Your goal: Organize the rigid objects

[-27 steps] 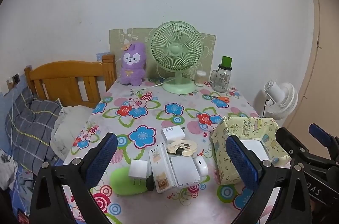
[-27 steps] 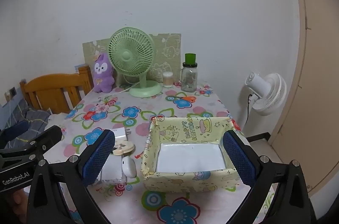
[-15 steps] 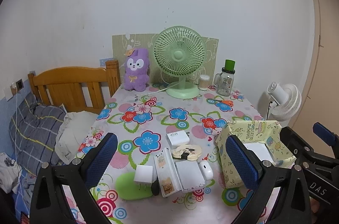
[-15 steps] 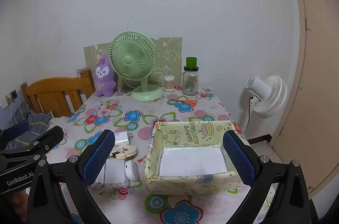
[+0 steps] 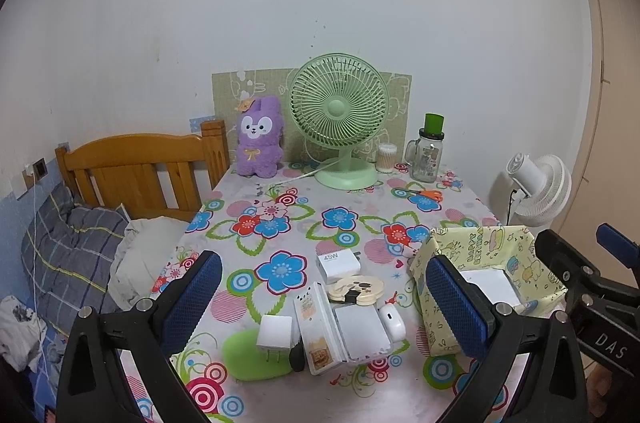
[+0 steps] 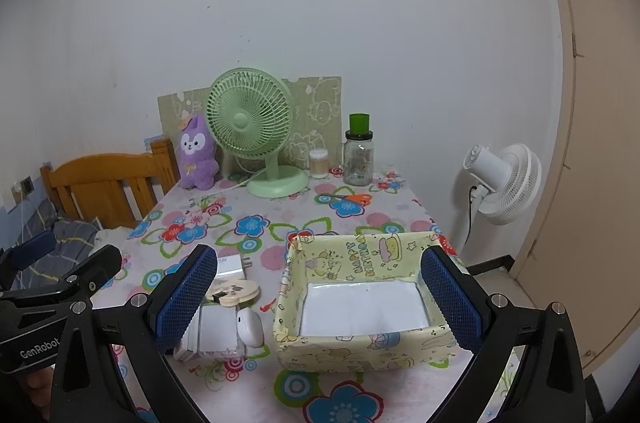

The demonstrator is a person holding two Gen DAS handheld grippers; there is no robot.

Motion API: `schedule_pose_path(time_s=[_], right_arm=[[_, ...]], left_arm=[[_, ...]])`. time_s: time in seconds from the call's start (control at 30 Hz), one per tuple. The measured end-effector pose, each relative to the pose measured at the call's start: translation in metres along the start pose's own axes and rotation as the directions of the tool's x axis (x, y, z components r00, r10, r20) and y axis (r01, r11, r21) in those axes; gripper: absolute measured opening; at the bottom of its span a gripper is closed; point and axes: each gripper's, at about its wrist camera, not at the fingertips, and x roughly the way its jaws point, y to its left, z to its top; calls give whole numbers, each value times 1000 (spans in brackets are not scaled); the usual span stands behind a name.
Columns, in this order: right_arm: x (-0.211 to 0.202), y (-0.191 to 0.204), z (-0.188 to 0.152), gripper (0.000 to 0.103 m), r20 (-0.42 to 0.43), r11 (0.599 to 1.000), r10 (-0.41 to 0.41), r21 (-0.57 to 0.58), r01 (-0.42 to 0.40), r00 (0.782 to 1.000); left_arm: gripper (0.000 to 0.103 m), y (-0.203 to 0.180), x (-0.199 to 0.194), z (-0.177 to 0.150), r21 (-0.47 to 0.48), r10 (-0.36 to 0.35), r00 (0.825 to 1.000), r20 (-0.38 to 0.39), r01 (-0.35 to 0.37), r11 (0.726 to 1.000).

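A yellow paper-wrapped box (image 6: 362, 297) with a white bottom stands open on the flowered table; it also shows at the right in the left wrist view (image 5: 492, 275). Left of it lies a cluster of small things: a white 45W charger (image 5: 338, 263), a round cartoon-face piece (image 5: 354, 289), a white flat case (image 5: 360, 333), a long white case (image 5: 314, 329), a white plug cube (image 5: 274, 335) on a green pad (image 5: 248, 355), and a white mouse-like pod (image 5: 393, 321). My left gripper (image 5: 324, 307) is open above the cluster. My right gripper (image 6: 318, 297) is open, straddling the box.
At the back stand a green desk fan (image 5: 340, 119), a purple plush (image 5: 259, 139), a jar with a green lid (image 5: 429, 153), a cotton-swab tub (image 5: 386, 159) and orange scissors (image 5: 422, 194). A wooden bed head (image 5: 140, 167) lies left, a white floor fan (image 5: 536, 189) right.
Both grippers have risen and pulled back a little, so the table things sit lower and smaller in view. Nothing on the table moved. Both grippers stay open.
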Motion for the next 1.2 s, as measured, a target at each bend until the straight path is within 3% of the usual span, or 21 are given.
schedule_pose_path(time_s=[1.2], right_arm=[[1,2,0,103,2,1000,-3,13,3,1000]], left_arm=[[103,-4,4,-5,20,-15,1000,2,15,1000]])
